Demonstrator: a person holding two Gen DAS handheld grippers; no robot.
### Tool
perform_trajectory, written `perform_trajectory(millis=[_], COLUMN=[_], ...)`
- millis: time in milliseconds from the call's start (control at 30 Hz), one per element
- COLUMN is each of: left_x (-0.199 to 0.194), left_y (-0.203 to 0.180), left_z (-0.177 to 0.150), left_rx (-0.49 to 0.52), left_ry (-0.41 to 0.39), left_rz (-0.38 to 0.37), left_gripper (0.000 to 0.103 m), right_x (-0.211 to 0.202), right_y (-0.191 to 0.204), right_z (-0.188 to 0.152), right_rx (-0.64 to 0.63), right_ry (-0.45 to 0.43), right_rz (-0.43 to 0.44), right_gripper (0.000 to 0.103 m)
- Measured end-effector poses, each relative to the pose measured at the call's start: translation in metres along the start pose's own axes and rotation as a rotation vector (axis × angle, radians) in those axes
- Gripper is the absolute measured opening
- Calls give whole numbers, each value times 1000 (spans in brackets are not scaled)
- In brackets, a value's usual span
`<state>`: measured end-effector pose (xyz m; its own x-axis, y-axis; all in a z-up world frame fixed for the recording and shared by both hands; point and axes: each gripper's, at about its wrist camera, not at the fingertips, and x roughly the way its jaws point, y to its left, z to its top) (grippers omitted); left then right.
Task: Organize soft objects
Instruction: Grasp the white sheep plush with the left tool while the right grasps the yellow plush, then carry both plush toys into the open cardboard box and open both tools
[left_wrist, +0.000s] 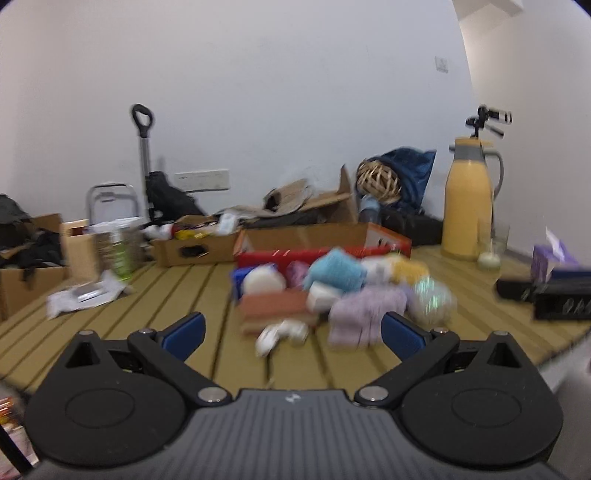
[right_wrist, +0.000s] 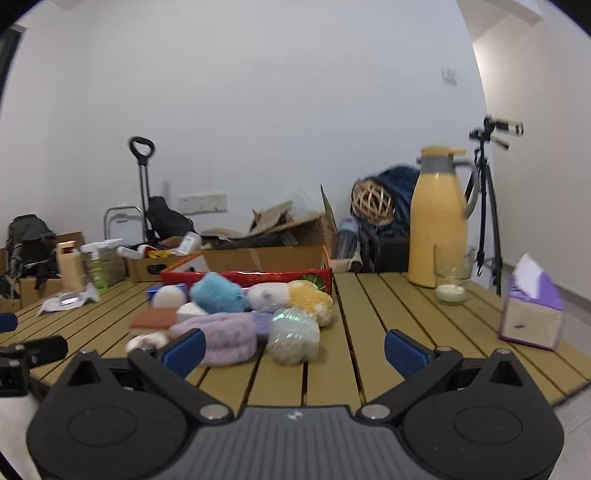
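Right wrist view shows the right gripper (right_wrist: 293, 349) with its fingers spread wide and holding nothing, low over the near edge of the slatted table (right_wrist: 388, 325). The left gripper (left_wrist: 291, 332) is also wide open and empty. The soft things lie in one pile (right_wrist: 243, 314) in the middle of the table, in front of a red box (right_wrist: 258, 276): a purple towel (right_wrist: 221, 338) nearest, a blue one (right_wrist: 218, 297) behind it, and a pale bundle (right_wrist: 293, 338) touching them. Because they touch and overlap, I judge that closing on one may drag a neighbour along or pinch two at once. A wide sweep to the right could also knock the glass (right_wrist: 451, 280) beside the yellow jug (right_wrist: 436, 221).
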<state>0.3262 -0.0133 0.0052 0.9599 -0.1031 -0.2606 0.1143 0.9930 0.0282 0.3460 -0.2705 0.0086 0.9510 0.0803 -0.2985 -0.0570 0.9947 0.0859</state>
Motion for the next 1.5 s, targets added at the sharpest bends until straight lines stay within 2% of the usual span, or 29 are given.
perform_trajectory(millis=[133,200,233,267,367,467,533,567,633,700,767,867,933,1033,1100,1233,1300,1400,1500], left_x=[63,98,114,138,205,250,265,272,282,284,286,293,295,285,274,239,231,247,281], left_y=[-10,-20,-25,-32,-51,-62,-63,-65,-65,-66,-64,-58,-56,-54,-52,-43,-36,-30,-28], left_z=[43,64,72,82,93,80,66,59,49,42,40,40,39,41,46,80,107,156,200], left_rx=[-5,-16,-25,-31,-66,-75,-84,-73,-85,-69,-85,-154,-183,-203,-229,-304,-339,-350,-319], left_ry=[-17,-19,-9,28,188,277,295,291,314,294,288,335,358,327,296,167,140,171,190], left_rz=[-47,-93,-117,-149,-208,-225,-241,-242,-233,-237,-254,-275,-297,-337,-351,-400,-409,-404,-396], left_gripper=[103,99,93,83,66,63,61,53,43,43,47,56,56,53,53,56,56,56,56], right_x=[71,108,129,142,191,223,237,242,252,257,258,256,252,241,225,180,174,193,246], right_y=[-13,-21,-27,-31,-46,-55,-57,-58,-57,-57,-58,-64,-64,-64,-59,-47,-44,-33,-22], right_z=[26,36,41,43,52,52,44,40,30,27,26,25,23,26,33,65,89,134,174], right_rx=[-19,-14,-5,4,-6,-11,12,23,26,35,41,74,80,86,71,52,54,-5,-6], right_ry=[39,85,105,112,214,246,266,280,313,325,319,312,304,286,243,112,83,71,113], right_rz=[53,64,80,100,136,166,219,245,247,229,236,243,240,220,201,179,189,177,170], right_gripper=[103,103,103,103,103,91,77,72,59,52,51,47,46,45,44,44,44,44,44])
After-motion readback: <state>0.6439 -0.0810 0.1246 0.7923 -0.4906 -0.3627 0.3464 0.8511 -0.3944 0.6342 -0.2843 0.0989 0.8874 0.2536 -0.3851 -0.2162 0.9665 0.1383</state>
